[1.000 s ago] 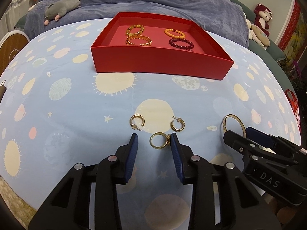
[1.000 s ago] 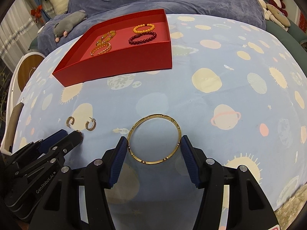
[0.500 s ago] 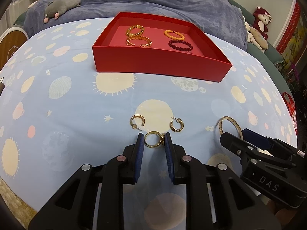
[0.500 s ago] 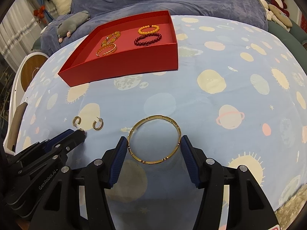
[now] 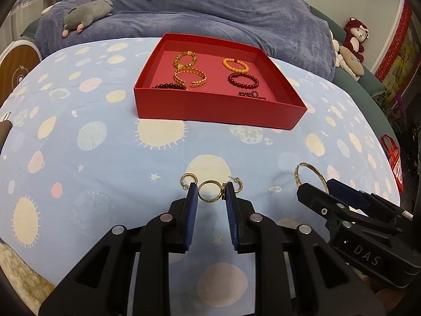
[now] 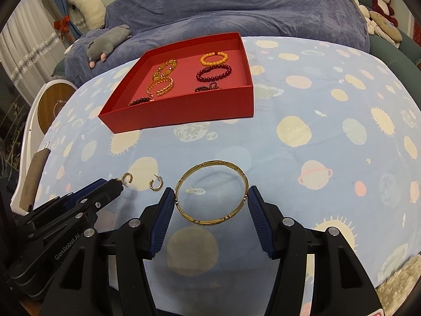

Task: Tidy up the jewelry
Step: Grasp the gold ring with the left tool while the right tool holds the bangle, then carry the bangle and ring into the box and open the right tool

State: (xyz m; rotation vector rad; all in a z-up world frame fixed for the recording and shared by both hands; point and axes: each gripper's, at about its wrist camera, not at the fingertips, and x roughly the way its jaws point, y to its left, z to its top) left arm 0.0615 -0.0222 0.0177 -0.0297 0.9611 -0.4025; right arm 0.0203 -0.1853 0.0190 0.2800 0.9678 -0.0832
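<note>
My left gripper [image 5: 209, 193] is shut on a gold ring [image 5: 209, 191] and holds it above the blue space-print cloth. Two gold hoop earrings [image 5: 187, 180] [image 5: 236, 184] lie on the cloth just beyond it. My right gripper [image 6: 211, 196] is shut on a large gold bangle [image 6: 211, 194], held flat between the blue pads [image 6: 165, 205]. A red tray [image 5: 218, 105] at the back holds several bracelets, gold [image 5: 189, 77], orange [image 5: 235, 64] and dark red [image 5: 243, 80].
A bed with a purple-blue blanket [image 5: 210, 13] lies behind the table. A grey plush toy [image 5: 86, 13] rests on it at left, red and beige plush toys [image 5: 352, 42] at right. A round white and wood device [image 6: 52, 102] stands at the left.
My left gripper has shut on the gold ring and lifted it. My right gripper has risen with the bangle. Both views have risen, and more of the tray's inside shows.
</note>
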